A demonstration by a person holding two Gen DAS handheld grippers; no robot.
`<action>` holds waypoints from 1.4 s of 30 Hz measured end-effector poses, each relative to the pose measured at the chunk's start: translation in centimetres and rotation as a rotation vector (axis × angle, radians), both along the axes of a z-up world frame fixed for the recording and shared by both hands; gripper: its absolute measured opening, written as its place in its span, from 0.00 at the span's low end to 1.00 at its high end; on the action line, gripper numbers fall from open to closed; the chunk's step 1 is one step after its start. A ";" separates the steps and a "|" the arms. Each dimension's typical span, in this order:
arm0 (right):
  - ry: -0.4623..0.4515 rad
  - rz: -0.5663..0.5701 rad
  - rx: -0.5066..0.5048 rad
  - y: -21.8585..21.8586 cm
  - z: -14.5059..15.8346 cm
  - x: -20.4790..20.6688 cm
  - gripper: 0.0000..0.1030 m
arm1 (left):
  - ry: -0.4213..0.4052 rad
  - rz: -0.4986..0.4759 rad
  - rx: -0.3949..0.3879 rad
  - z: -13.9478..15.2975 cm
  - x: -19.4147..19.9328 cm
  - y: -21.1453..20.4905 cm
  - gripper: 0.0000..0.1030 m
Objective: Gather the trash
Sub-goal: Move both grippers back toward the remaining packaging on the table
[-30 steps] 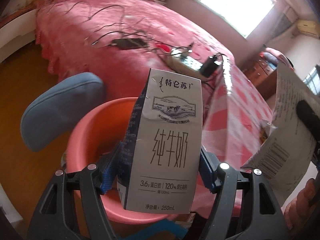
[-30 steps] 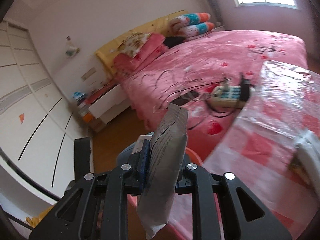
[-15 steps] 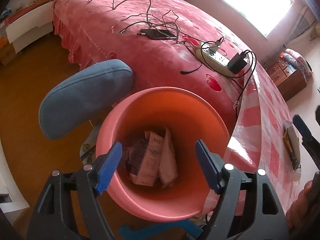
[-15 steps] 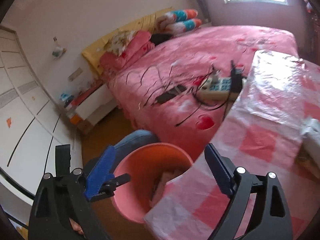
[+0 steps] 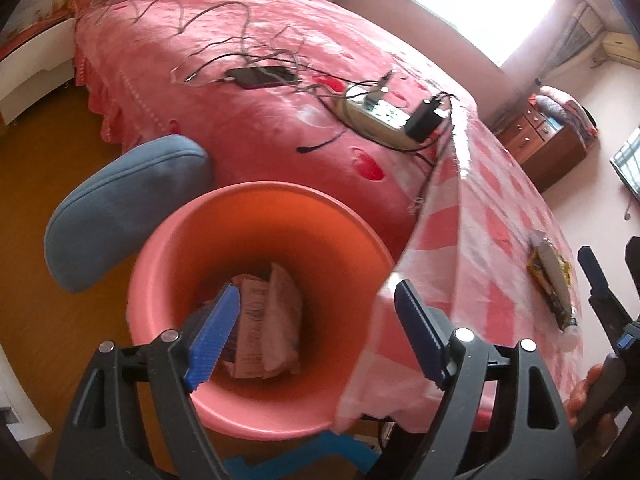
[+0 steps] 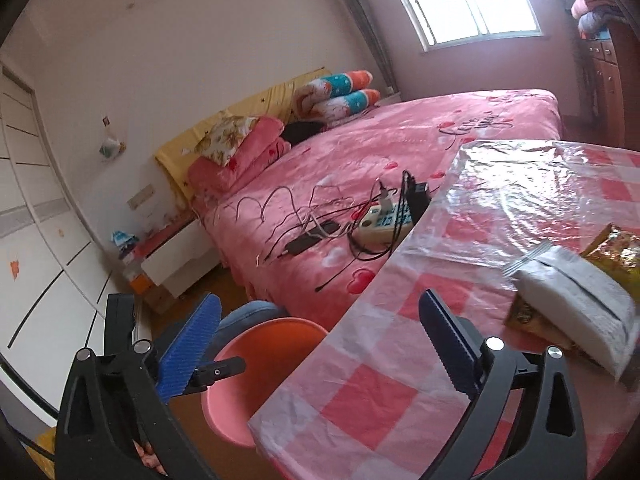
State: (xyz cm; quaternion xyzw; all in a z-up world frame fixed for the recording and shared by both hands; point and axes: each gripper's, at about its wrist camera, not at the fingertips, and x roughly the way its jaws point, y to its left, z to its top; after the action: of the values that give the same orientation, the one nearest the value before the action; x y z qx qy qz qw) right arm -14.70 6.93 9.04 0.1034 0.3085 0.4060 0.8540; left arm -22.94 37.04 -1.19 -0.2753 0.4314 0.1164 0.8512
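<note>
A pink bin stands on the floor by the table corner, with a milk carton and a white packet lying in its bottom. My left gripper is open and empty above the bin. My right gripper is open and empty over the table's near corner; the bin shows below it. On the checked tablecloth lie a white paper packet and a yellow snack wrapper, also in the left wrist view.
A blue chair back stands left of the bin. The pink bed behind holds cables, a phone and a power strip. A wooden dresser stands far right.
Both grippers opened and dropped the milk carton and the white packet into the bin. They have since drawn back a little, the right one swinging toward the table.
</note>
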 end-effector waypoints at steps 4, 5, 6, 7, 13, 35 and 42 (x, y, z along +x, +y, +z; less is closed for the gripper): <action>-0.002 -0.007 0.033 -1.9 0.2 -0.2 0.95 | -0.001 -0.025 0.027 1.0 0.6 -1.7 0.78; -0.003 -0.013 0.033 -2.3 0.2 -0.1 0.95 | 0.000 -0.030 0.031 1.2 0.7 -2.0 0.78; -0.001 -0.018 0.033 -2.6 0.2 -0.1 0.95 | 0.001 -0.037 0.034 1.4 0.8 -2.3 0.78; 0.005 -0.023 0.036 -2.9 0.1 -0.1 0.95 | 0.002 -0.044 0.037 1.6 1.0 -2.8 0.79; 0.030 -0.027 0.060 -5.0 -0.3 -0.1 0.95 | -0.010 -0.080 0.052 2.8 1.7 -4.8 0.79; -0.035 -0.118 0.036 -11.6 -0.6 -0.6 0.95 | -0.018 -0.217 0.071 4.4 4.9 -12.9 0.79; -0.050 -0.147 0.032 -13.4 -0.6 -0.5 0.95 | -0.013 -0.265 0.069 4.4 5.8 -15.4 0.79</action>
State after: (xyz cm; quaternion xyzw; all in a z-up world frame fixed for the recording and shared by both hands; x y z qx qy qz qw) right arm -15.18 -6.49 8.47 0.1291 0.2720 0.3496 0.8872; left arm -17.15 21.66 3.19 -0.1874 0.4543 0.0160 0.8708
